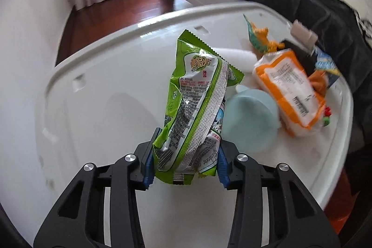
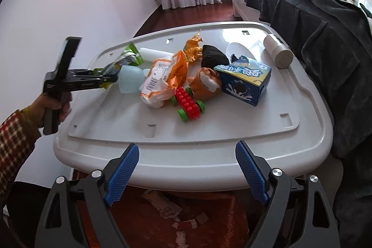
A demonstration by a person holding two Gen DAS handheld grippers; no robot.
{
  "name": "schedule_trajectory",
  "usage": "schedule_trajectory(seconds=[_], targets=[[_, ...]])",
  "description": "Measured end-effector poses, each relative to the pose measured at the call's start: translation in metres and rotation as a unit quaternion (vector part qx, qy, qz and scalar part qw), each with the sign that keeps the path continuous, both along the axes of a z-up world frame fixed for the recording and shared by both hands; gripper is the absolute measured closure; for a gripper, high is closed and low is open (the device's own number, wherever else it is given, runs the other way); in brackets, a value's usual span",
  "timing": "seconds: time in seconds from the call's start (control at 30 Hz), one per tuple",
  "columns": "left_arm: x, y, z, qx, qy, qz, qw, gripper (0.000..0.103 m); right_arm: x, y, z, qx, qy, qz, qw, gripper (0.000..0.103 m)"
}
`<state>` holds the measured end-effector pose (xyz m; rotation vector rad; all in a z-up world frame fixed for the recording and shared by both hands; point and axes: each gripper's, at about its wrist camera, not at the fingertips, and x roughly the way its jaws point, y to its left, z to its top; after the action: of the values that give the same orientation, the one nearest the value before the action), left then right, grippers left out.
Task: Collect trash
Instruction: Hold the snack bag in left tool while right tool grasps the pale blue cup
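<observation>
A green snack wrapper [image 1: 195, 97] stands up between the blue pads of my left gripper [image 1: 187, 150], which is shut on its lower end. The right wrist view shows that left gripper [image 2: 109, 79], in a person's hand [image 2: 51, 106], over the left side of the white tray table [image 2: 209, 131] with the wrapper [image 2: 130, 57] sticking out of it. More litter lies there: an orange and white packet [image 2: 162, 78] and a blue milk carton [image 2: 244, 83]. My right gripper [image 2: 187, 147] stands open over the table's near edge with nothing between its fingers.
A pale blue cup [image 2: 130, 80], a red toy car [image 2: 188, 106], an orange toy dinosaur [image 2: 194, 47], a dark cloth [image 2: 214, 55] and a white bottle [image 2: 277, 50] share the tray. An orange bag [image 2: 186, 213] with paper scraps sits below the near edge. A bed with a dark blanket [image 2: 313, 15] flanks the right.
</observation>
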<state>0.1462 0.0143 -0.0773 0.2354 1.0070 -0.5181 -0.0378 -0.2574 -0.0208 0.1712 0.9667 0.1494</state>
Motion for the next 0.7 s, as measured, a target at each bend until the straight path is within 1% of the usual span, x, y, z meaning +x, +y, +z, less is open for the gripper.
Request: schedule_trajectory(seconds=[0.07,0.17,0.23,0.3,0.43,0.57,0.67,0.7], targets=[[-0.014,0.005,0.014,0.005,-0.016,0.026,0.9995,0.062,0.007,0.005,0.004,-0.004,-0.007,0.005,1.0,0.02],[-0.043,0.014,0.036,0.0,-0.034,0.068,0.9971,0.062,0.026,0.022,0.011,-0.015,-0.022,0.019,0.999,0.02],[-0.066,0.019,0.054,-0.021,-0.042,0.092,0.9946,0.062,0.044,0.041,0.013,-0.019,-0.031,0.037,0.999,0.02],[-0.085,0.017,0.07,-0.031,-0.056,0.109,0.9919,0.062,0.063,0.066,0.012,-0.028,-0.043,0.054,0.997,0.02],[-0.128,0.016,0.095,-0.061,-0.085,0.135,0.9853,0.062,0.1,0.115,0.006,-0.039,-0.059,0.082,0.994,0.024],[-0.152,0.021,0.1,-0.08,-0.092,0.159,0.9796,0.062,0.128,0.146,-0.005,-0.061,-0.056,0.091,0.992,0.025],[-0.162,0.025,0.098,-0.089,-0.089,0.166,0.978,0.062,0.144,0.162,-0.02,-0.098,-0.043,0.094,0.99,0.03],[-0.163,0.026,0.097,-0.091,-0.089,0.168,0.9776,0.062,0.15,0.165,-0.026,-0.112,-0.037,0.094,0.989,0.033]])
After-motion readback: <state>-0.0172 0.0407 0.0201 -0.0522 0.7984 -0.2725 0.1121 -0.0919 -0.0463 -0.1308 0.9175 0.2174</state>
